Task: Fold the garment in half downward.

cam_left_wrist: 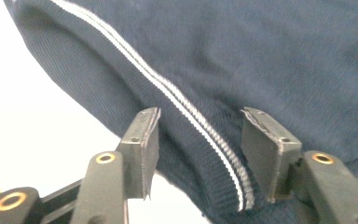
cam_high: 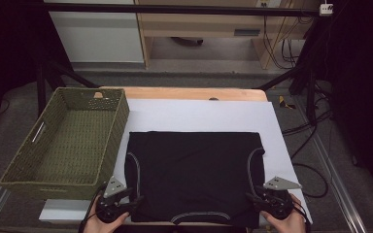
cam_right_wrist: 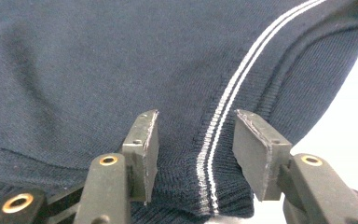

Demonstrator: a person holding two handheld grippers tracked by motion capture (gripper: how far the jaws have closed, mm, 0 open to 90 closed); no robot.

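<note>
White sheeting covers the tabletop (cam_high: 281, 145), where a folded dark garment (cam_high: 194, 170) lies flat beside a woven basket (cam_high: 65, 141). Left hand-held gripper (cam_left_wrist: 198, 140) and right hand-held gripper (cam_right_wrist: 196, 140), both half-open and empty, straddle its striped near corners; closing firmly comes next.

Dim room; grey floor (cam_high: 354, 160) with black cables (cam_high: 315, 170) right of table; pale wooden cabinets (cam_high: 199, 24) beyond far edge; black frame legs (cam_high: 41, 82).
</note>
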